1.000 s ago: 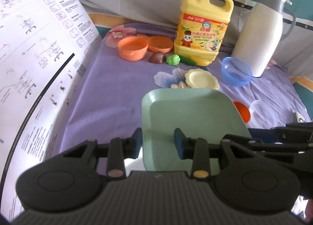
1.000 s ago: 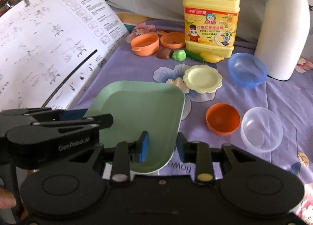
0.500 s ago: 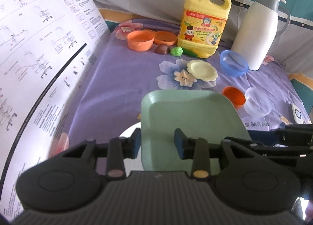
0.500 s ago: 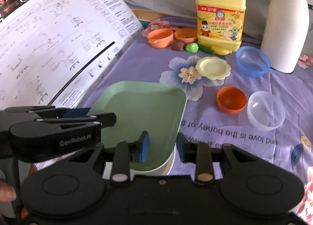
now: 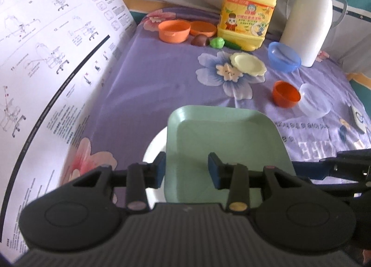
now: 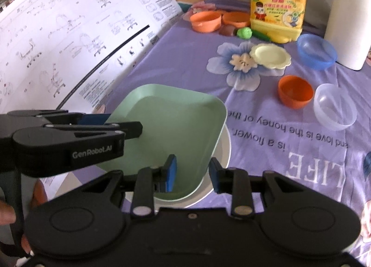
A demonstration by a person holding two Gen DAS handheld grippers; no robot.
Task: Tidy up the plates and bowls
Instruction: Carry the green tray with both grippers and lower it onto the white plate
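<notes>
Square plate atop round plate

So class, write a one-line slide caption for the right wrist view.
Both grippers, right gripper and left gripper, straddle edges of a green square plate above a white plate.

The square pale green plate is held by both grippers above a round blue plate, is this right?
Not quite: the round plate under the square pale green plate is white, not blue, as the right wrist view shows. Both the left gripper and right gripper do straddle its edges.
</notes>
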